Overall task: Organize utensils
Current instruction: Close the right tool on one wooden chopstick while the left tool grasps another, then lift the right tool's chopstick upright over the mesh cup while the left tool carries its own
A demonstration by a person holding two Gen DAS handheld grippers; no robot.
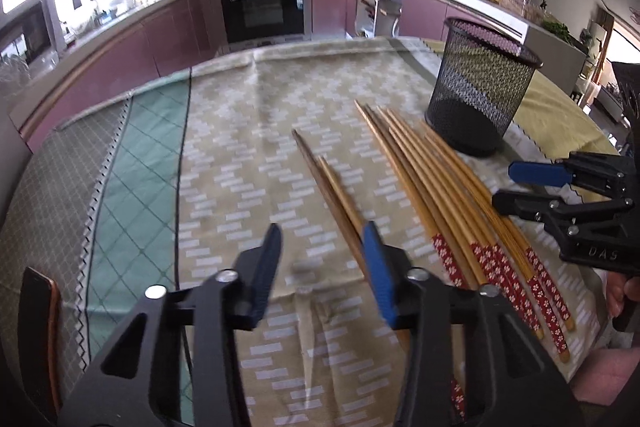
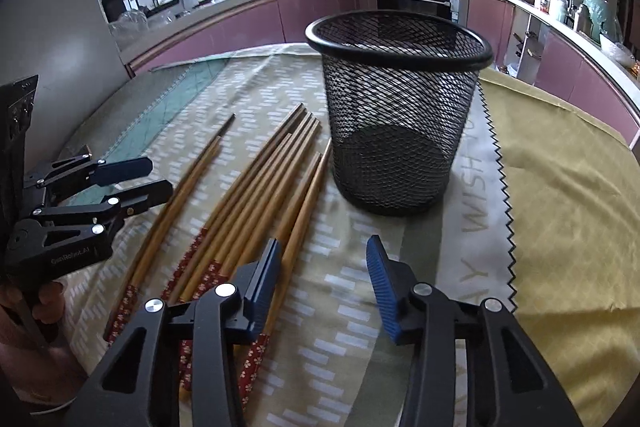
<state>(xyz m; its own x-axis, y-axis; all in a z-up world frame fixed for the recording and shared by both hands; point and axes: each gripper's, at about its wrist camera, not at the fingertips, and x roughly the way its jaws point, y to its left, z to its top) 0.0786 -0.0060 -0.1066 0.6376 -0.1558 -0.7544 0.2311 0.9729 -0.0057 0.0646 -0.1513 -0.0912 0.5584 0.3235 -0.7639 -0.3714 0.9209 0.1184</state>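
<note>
We saw the chopsticks (image 1: 440,203) lying flat in a loose fan at centre right of the left wrist view, tips toward the mesh cup (image 1: 480,95) at upper right, likely laid out so each could be lifted and dropped in. The cup stood upright and looked empty. Two darker chopsticks (image 1: 332,195) lay apart, left of the bunch. The left gripper (image 1: 322,263) hovered low at bottom centre, jaws wide, its right finger seemingly just over that pair; contact was hard to judge from blur. In the right wrist view the right gripper (image 2: 324,275) sat at bottom centre, jaws wide, holding nothing, pointed at the cup, left finger over the bunch. All rested on the tablecloth (image 2: 560,187).
</note>
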